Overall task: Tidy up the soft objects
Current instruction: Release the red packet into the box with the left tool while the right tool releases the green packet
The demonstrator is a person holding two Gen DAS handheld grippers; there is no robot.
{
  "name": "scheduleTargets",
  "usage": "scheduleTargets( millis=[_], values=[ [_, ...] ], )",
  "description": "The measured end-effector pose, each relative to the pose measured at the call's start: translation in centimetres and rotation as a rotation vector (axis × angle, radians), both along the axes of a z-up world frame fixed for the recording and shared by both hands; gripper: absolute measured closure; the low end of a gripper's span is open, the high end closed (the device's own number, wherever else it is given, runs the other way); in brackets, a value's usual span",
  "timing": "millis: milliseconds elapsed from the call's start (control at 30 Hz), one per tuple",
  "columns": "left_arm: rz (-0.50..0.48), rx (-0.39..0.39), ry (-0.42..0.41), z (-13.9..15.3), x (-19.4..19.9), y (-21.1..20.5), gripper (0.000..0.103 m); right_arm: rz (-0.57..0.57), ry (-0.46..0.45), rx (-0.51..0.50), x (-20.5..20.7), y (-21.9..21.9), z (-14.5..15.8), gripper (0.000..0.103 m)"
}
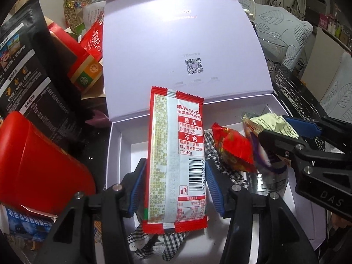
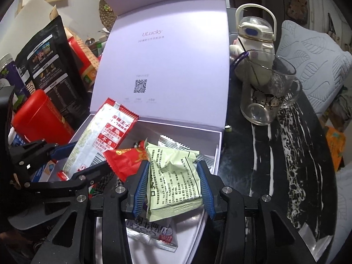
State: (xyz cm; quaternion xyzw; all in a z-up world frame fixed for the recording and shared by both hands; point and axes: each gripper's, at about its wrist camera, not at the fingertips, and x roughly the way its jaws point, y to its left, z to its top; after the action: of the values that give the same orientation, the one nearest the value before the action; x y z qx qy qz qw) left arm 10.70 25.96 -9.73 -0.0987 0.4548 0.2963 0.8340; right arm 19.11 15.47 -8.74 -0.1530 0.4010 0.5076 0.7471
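Two grippers are working over one open white box (image 1: 114, 145): the left gripper (image 1: 176, 180), fingers slightly parted, is bracketing one red snack packet (image 1: 176, 154); the right gripper (image 2: 173, 187) is pinching one green packet (image 2: 173, 176).

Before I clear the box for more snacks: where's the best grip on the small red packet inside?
Take the red packet by its flat crimped end, from above. Its puffy middle would slip, and the left gripper and right gripper, with their packets, crowd its sides.
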Motion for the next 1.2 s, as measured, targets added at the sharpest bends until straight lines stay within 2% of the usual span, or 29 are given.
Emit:
scheduleTargets(
  millis=[133, 300, 367, 467, 533, 800, 967, 1200],
  values=[
    [0.008, -0.004, 0.026, -0.5, 0.2, 0.1, 0.043, 0.011, -0.013, -0.01, -0.2, 0.2, -0.1, 0.058],
    [0.023, -0.013, 0.042, -0.6, 0.3, 0.2, 0.038, 0.026, 0.058, 0.0, -0.1, 0.3, 0.0, 0.058],
    [0.028, -0.015, 0.04, -0.4, 0.2, 0.2, 0.037, 0.025, 0.056, 0.006, -0.2, 0.1, 0.3, 0.057],
    [0.053, 0.009, 0.042, 0.2, 0.1, 0.1, 0.024, 0.02, 0.044, 0.011, -0.2, -0.1, 0.8, 0.054],
    [0.066, 0.045, 0.033, 0.9, -0.1, -0.2, 0.023, 0.024, 0.042, 0.022, -0.3, -0.3, 1.3, 0.047],
    [0.069, 0.055, -0.037, 3.1, -1.4, -0.6, 0.023, -0.004, 0.001, 0.033, -0.5, -1.3, 3.0, 0.047],
    [0.056, 0.079, -0.102, 5.1, -2.4, -1.5, 0.023, -0.021, -0.065, 0.056, -1.0, -2.5, 4.9, 0.047],
    [0.019, 0.131, -0.21, 8.9, -4.3, -3.7, 0.023, -0.011, -0.116, 0.141, -2.3, -4.2, 8.2, 0.047]
  ],
)
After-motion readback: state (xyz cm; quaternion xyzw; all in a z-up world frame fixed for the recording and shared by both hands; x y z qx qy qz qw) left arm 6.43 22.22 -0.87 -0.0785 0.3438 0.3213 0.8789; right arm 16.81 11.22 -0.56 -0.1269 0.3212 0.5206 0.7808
